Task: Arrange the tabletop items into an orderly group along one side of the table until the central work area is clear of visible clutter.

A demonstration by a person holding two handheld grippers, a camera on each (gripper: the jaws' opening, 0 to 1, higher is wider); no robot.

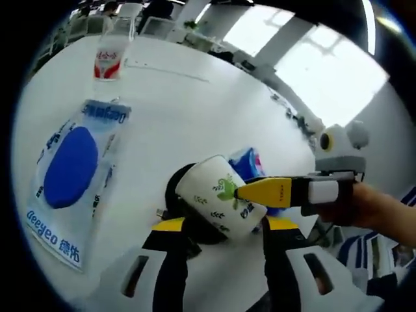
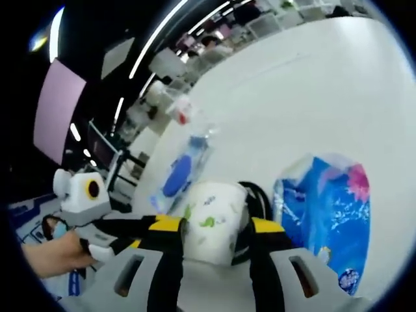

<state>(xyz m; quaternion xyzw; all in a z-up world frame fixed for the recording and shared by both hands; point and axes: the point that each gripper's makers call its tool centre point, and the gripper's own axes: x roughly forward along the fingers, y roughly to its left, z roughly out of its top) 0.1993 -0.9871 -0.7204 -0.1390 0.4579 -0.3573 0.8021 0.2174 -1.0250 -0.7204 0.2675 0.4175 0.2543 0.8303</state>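
Left gripper [image 1: 218, 227]: seen in the left gripper view, black jaws with yellow tips set apart, one each side of the cup; whether they press on it is hard to judge.
Right gripper [image 2: 218, 227]: in the right gripper view its jaws stand apart, flanking the cup; contact cannot be told. In the left gripper view it comes in from the right, a yellow fingertip [image 1: 270, 192] touching the cup's side.
Cup [image 1: 218, 198]: white with green leaf print, lying tilted on the table, its base against a dark round thing. In the right gripper view it sits between the jaws.
Dark thing [image 1: 177, 185]: black, round, behind the cup and mostly hidden by it; perhaps a lid or coaster.
Blue pack [image 2: 325, 208]: a clear wrap with blue and pink print, just beside the cup. In the left gripper view just a blue corner shows behind the cup.
Pouch [image 1: 75, 175]: flat clear packet with a blue oval inside and blue lettering, well apart from the cup.
Bottle [image 1: 112, 52]: clear, red and white label, upright, beyond the pouch, far from the cup; its top is cut off.
Table [image 1: 195, 110]: white, bare between cup and bottle.
Hand [image 1: 367, 205]: holds the right gripper, partly cut off at the edge.
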